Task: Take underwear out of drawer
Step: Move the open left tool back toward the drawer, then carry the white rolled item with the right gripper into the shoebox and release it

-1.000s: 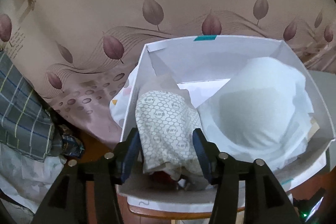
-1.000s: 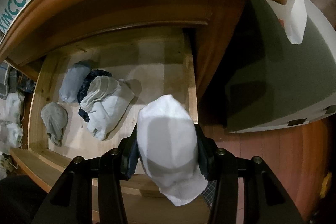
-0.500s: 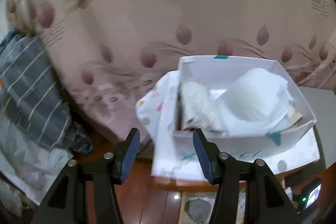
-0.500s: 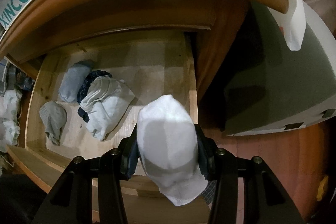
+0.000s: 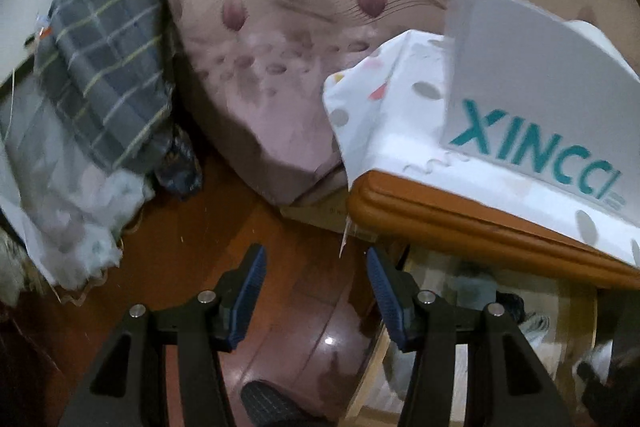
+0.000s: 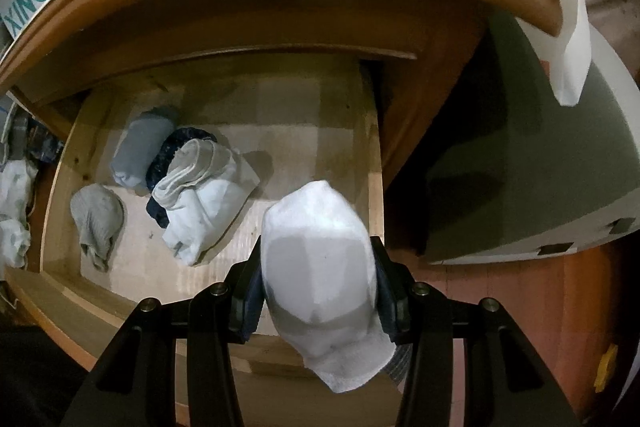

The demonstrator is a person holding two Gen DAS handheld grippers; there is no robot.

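Observation:
My right gripper is shut on a rolled white underwear bundle, held above the right front part of the open wooden drawer. In the drawer lie a white roll, a grey-blue roll, a dark blue piece and a light grey piece. My left gripper is open and empty, low over the floor beside the nightstand; the drawer shows blurred at the lower right of the left wrist view. The white XINCCI shoe box stands on the nightstand top.
A pink leaf-patterned bed cover hangs behind the nightstand. A grey plaid cloth and white fabric lie at the left on the red-brown floor. A grey-green box stands right of the drawer.
My left gripper let go of the patterned underwear in the shoe box, then dropped down and left toward the floor and drawer. My right gripper keeps holding the white bundle, almost still.

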